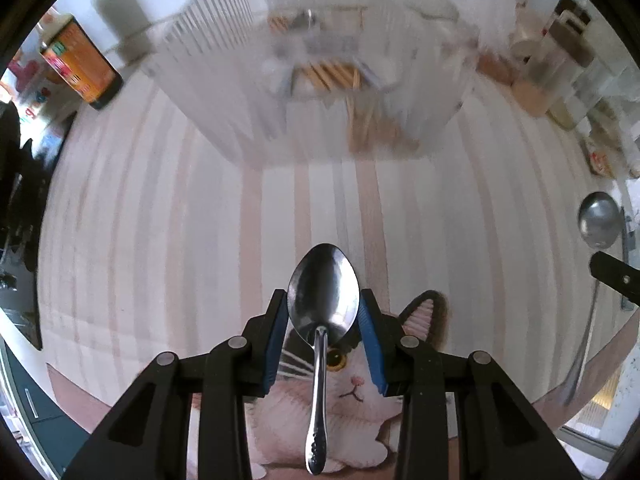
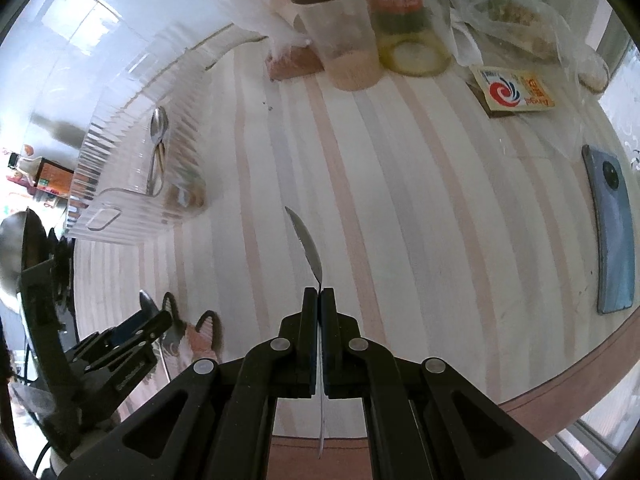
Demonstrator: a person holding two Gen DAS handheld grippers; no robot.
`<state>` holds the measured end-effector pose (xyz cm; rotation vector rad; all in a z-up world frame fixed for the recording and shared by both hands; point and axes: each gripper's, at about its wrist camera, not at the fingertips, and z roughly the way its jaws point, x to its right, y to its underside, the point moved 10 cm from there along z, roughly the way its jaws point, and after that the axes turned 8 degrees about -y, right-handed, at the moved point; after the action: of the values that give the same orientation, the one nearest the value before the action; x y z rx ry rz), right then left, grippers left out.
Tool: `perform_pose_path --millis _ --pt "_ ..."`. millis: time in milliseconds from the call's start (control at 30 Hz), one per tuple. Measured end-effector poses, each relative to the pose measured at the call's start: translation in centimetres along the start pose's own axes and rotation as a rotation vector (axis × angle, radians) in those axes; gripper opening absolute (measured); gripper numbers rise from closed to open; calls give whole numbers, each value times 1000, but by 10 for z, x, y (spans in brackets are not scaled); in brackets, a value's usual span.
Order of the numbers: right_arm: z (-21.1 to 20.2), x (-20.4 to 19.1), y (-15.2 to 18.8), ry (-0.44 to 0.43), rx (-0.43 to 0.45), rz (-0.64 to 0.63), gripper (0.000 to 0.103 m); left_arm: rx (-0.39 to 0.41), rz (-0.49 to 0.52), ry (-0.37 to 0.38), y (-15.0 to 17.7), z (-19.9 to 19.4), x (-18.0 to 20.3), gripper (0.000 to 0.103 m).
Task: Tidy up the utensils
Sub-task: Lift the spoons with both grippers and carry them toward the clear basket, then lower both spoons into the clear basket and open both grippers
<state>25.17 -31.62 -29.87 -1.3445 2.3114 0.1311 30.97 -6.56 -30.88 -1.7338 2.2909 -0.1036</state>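
Note:
My left gripper is shut on the bowl of a steel spoon, held above the striped tablecloth with the handle pointing back at the camera. My right gripper is shut on a second steel spoon, seen edge-on; this spoon also shows at the right edge of the left wrist view. A clear ribbed utensil box stands ahead of the left gripper with chopsticks inside, blurred. In the right wrist view the box is at the left and holds spoons. The left gripper shows low left there.
Jars and an oil bottle stand at the table's far side, with a small carton and a blue phone near the right edge. An orange box is at the far left. A cat picture is on the cloth.

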Motion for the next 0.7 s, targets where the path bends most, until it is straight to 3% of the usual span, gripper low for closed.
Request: perform_pose_path --millis 233,433,700 --pt "-16 -16 -11 -22 33 -36 1 112 -29 8 -14 -65 -6 32" --pt "-36 -41 -30 -51 77 -67 1 205 -75 36 -53 -119 -13 32" --pt "-66 -95 -69 -110 132 -134 1 271 -120 101 -114 -152 -22 32"
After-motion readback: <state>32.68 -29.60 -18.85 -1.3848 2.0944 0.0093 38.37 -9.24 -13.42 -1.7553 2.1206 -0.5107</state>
